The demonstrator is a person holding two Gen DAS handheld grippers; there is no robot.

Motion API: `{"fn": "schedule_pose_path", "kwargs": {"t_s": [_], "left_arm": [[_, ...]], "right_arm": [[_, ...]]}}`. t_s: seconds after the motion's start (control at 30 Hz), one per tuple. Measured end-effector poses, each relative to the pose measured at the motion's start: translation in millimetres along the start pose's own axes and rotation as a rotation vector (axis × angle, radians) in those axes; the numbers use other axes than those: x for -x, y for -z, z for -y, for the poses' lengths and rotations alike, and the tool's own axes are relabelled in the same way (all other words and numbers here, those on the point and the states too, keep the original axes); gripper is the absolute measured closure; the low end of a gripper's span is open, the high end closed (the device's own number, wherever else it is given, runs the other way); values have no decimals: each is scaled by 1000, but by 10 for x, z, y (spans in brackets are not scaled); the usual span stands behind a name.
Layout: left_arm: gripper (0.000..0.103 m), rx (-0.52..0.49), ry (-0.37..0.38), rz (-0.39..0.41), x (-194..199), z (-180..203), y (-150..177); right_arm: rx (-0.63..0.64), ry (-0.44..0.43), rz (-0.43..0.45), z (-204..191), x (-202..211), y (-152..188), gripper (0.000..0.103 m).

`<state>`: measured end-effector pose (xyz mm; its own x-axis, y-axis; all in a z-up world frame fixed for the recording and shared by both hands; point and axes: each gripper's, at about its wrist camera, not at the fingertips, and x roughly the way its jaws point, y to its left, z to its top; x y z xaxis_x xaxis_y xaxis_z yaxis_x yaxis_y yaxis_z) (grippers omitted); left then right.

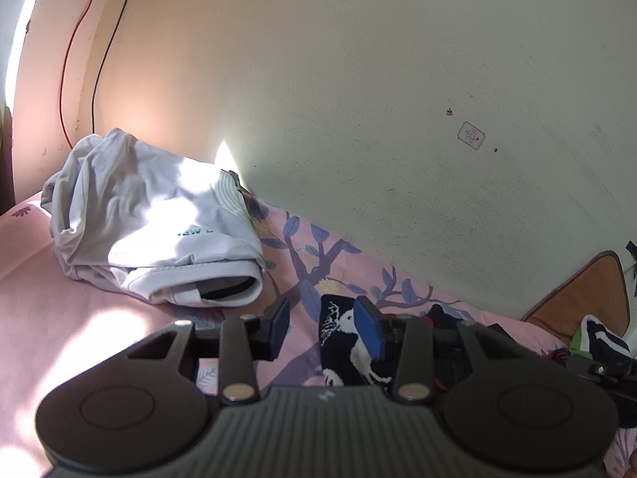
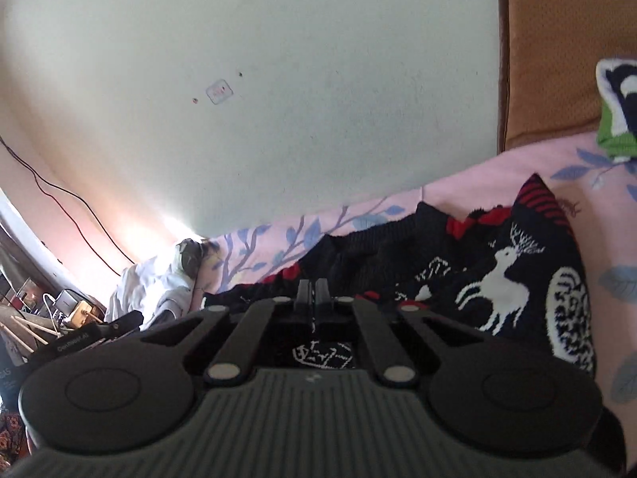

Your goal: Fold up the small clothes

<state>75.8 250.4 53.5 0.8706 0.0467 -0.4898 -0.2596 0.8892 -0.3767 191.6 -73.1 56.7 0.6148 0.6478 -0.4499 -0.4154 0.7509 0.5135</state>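
The pink leaf-print bedsheet runs along the pale wall, and the dark knitted garment with the white reindeer lies rumpled across it, ridged up in the middle. A white folded shirt sits well apart, toward the sunlit corner.

The right gripper has its jaws pressed together right at the rucked black edge of the knit; whether any cloth is caught between them I cannot tell. If they closed on nothing, or on one thin layer, a pull would slip free or drag the whole piece into a worse heap.

The left gripper stands partly spread, its blue pads just over the garment's near corner, pinching nothing. With that corner loose, any tug from the right side could slide the knit along the sheet instead of folding it.
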Motion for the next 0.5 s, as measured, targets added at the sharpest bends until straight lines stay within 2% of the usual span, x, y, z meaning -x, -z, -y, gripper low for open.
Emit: {"fn": "schedule_pose_path", "kwargs": {"t_s": [0.13, 0.17, 0.2, 0.23, 0.3, 0.5], "left_arm": [[67, 17, 37, -10, 4, -2, 15], [67, 20, 45, -10, 1, -3, 12], [67, 20, 48, -9, 0, -1, 11], [67, 17, 49, -6, 5, 5, 12], [67, 11, 60, -3, 25, 21, 8], [64, -20, 106, -16, 40, 90, 29]], "right_arm": [[-22, -27, -30, 24, 18, -61, 89], [-40, -47, -51, 27, -30, -89, 77], [-54, -58, -63, 25, -63, -93, 58], [-69, -65, -73, 14, -125, -94, 51], [-80, -68, -89, -28, -253, -84, 48], [-59, -52, -220, -172, -738, -63, 48]]}}
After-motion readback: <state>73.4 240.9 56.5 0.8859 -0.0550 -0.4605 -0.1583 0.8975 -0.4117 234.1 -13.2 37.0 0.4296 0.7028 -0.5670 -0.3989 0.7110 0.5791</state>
